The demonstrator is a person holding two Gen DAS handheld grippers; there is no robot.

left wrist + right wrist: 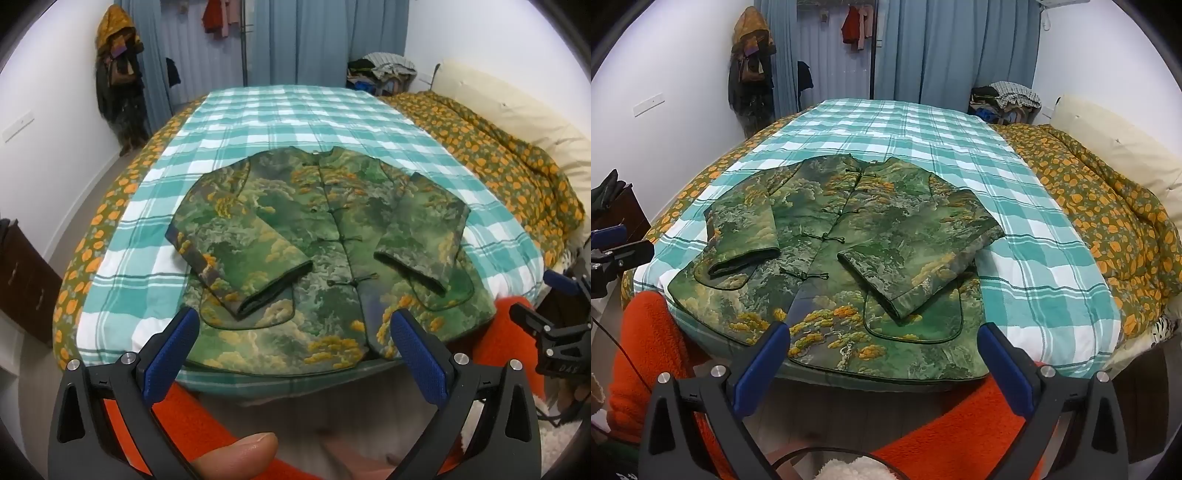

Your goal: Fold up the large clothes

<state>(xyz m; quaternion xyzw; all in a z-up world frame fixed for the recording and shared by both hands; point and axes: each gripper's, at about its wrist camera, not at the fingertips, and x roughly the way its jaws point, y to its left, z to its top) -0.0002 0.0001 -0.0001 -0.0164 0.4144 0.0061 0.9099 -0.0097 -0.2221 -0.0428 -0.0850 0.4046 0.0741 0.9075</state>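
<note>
Nearest, the left gripper (293,338) and right gripper (884,350) both hang released, blue pads spread wide, nothing between them, just short of the bed's near edge. An orange sleeve (207,417) shows under the tongs, and a thumb (240,454) at 6 o'clock is cut off by the frame.

The green jacket (325,236) lies flat, front up, on the checked sheet (288,110), sleeves folded inward, hem at the near edge. Bare sheet stretches toward 12 o'clock. A flowered quilt (498,162) is bunched at 2 o'clock. Farther off are blue curtains (942,48); the clothes heap (1008,98) is hard to make out.
</note>
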